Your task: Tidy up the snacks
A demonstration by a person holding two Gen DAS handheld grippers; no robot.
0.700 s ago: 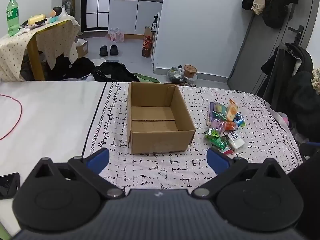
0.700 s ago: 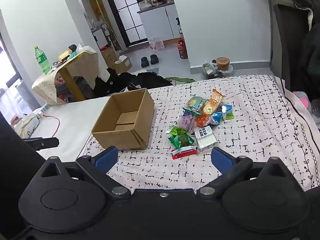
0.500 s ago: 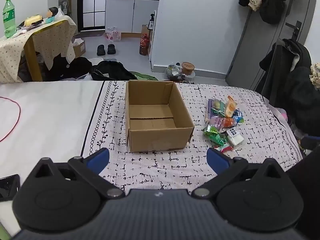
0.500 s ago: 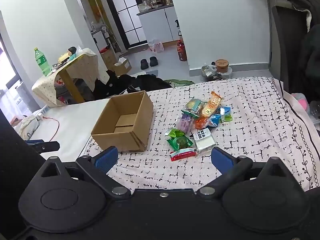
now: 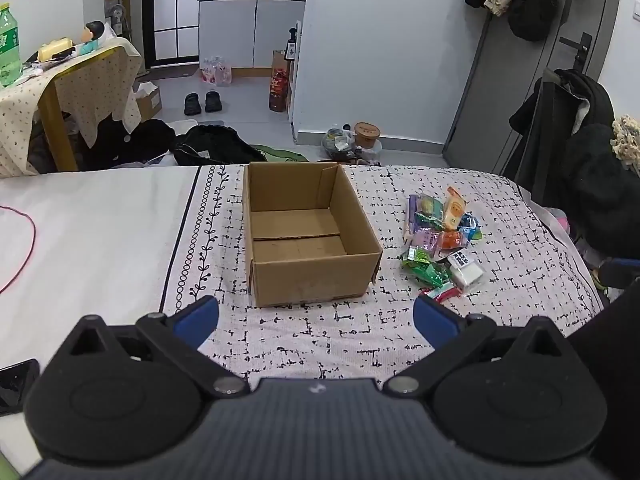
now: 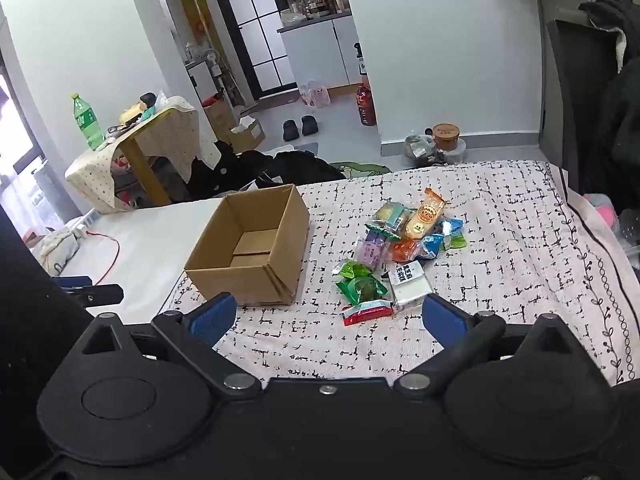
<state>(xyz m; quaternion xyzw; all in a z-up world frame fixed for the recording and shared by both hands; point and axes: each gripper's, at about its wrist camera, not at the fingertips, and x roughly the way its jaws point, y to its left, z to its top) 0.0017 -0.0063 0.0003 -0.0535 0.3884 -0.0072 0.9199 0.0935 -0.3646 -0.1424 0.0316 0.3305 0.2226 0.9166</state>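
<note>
Snacks (image 6: pixel 394 256) lie heaped on the patterned bedspread (image 6: pixel 500 220), toward its right edge, just beside the empty cardboard box (image 6: pixel 256 248). I hold the right gripper (image 6: pixel 326 318) spread wide and empty, tilted down at the heap; the left gripper (image 5: pixel 316 316), equally wide and empty, hangs before the box. I judge the packets light, crinkly and slippery, so I'd pinch across a flat middle, nearest red wrapper (image 6: pixel 366 312) first.

Empty open carton (image 5: pixel 308 236) beside heaped snack packets (image 5: pixel 442 246)
</note>
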